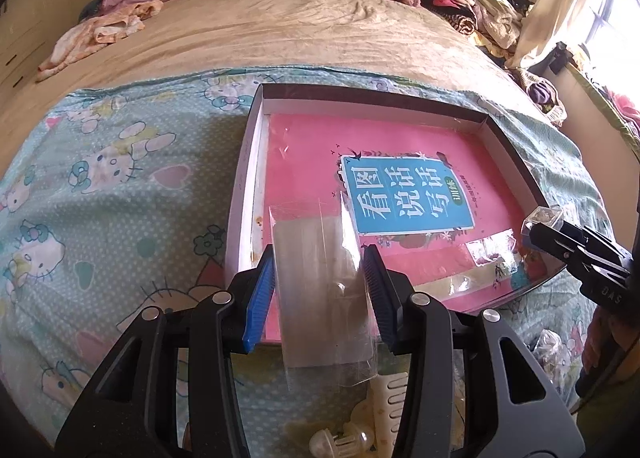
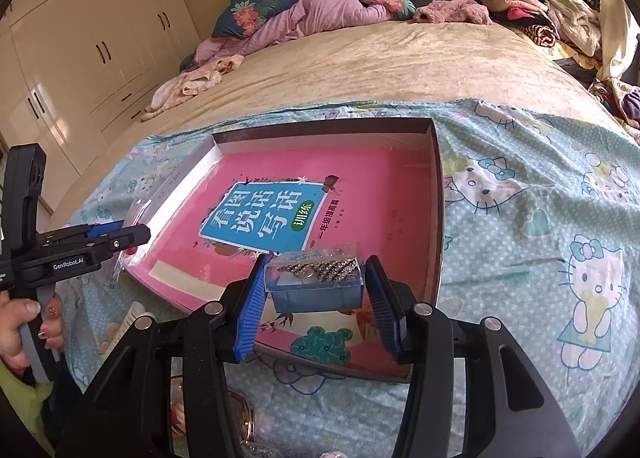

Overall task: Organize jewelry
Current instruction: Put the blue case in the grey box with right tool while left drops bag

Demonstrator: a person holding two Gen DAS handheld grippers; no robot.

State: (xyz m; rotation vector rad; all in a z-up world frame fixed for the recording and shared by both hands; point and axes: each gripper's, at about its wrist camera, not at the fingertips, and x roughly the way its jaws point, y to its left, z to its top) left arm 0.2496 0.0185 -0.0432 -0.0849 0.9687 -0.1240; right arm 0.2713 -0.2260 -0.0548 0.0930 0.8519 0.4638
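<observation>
Clear plastic in both grippers, above the shallow cardboard tray (image 2: 434, 193).

Left gripper (image 1: 320, 278) pinches a transparent sleeve (image 1: 320, 258) at the tray's near-left corner; right gripper (image 2: 316, 290) clamps a small clear jewelry case (image 2: 316, 278) with sparkly pieces over the pink book (image 2: 360, 185) lining it. Placing seems underway; next, lower each gently and release.

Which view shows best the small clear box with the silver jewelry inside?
The right wrist view: the clear box sits between the right tongs, its jewelry plainly visible. The left wrist view shows only its corner at the tongs' tip.
</observation>
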